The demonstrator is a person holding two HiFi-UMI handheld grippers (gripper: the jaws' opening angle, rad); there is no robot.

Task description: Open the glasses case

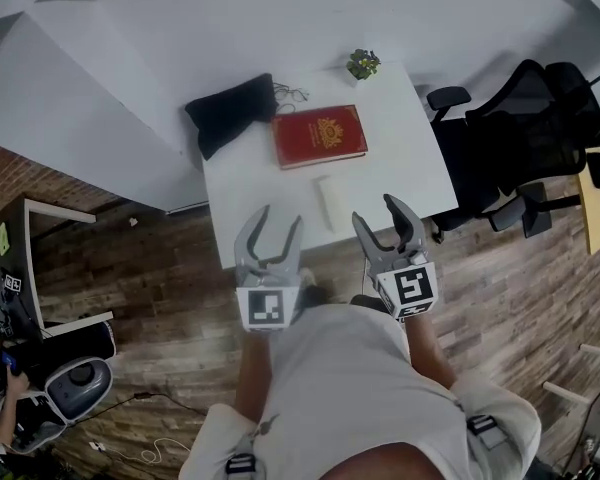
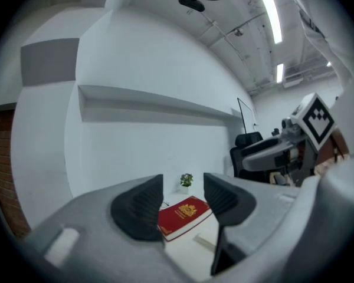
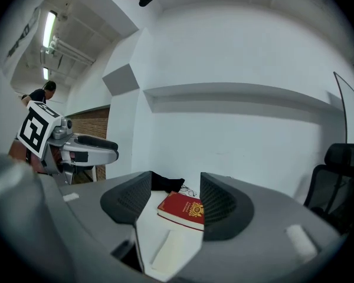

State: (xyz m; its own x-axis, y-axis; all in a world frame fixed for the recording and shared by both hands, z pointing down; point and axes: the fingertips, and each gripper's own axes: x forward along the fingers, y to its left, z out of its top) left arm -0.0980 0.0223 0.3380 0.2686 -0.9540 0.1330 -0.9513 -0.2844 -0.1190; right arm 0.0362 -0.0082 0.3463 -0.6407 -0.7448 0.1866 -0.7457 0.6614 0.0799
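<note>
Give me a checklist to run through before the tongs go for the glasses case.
1. Glasses case in view, lying flat on the table: ok.
2. Left tongs open, nothing between them: ok.
3. Right tongs open, nothing between them: ok.
4. Space around the case is free; the red book lies beyond it, apart: ok.
5. Tongs in contact with the case: not ok, both hang near the table's front edge, one on either side of it.
6. Which edge of the case opens: cannot tell.
</note>
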